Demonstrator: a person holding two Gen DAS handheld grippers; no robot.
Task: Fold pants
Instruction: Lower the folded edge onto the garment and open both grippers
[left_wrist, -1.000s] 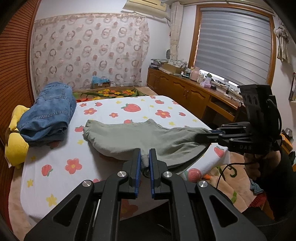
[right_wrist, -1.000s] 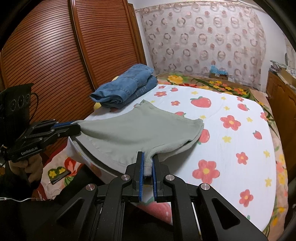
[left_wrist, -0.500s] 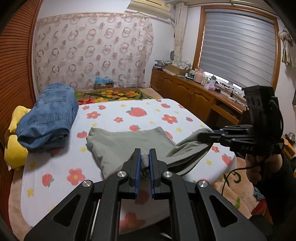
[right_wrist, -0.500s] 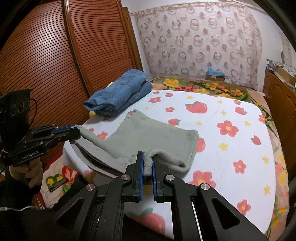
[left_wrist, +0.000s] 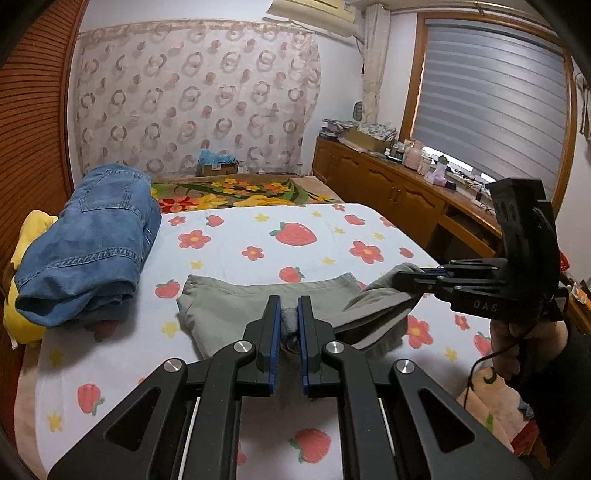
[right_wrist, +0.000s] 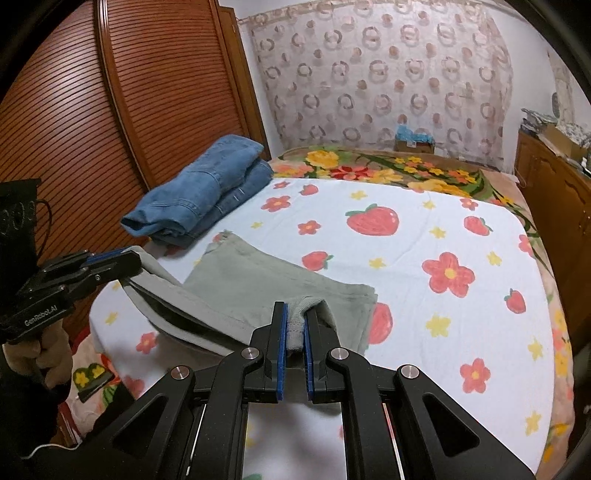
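Note:
Grey-green pants (left_wrist: 236, 310) lie on the bed, partly folded over themselves; they also show in the right wrist view (right_wrist: 266, 280). My left gripper (left_wrist: 288, 321) is shut on one edge of the pants and holds it above the lower layer. My right gripper (right_wrist: 293, 325) is shut on the other end of the same edge. The right gripper shows in the left wrist view (left_wrist: 417, 280) at the right, and the left gripper shows in the right wrist view (right_wrist: 122, 262) at the left. The lifted edge hangs between them.
A stack of folded blue jeans (left_wrist: 88, 240) lies on the bed's left side, over something yellow (left_wrist: 26, 280). The sheet (left_wrist: 314, 236) has strawberry and flower prints. A wooden cabinet (left_wrist: 391, 195) stands at the right, a louvred wardrobe (right_wrist: 110, 122) at the left.
Both grippers have carried the held edge forward over the pants, away from the bed's near edge. The pants now lie doubled, shorter and farther onto the bed.

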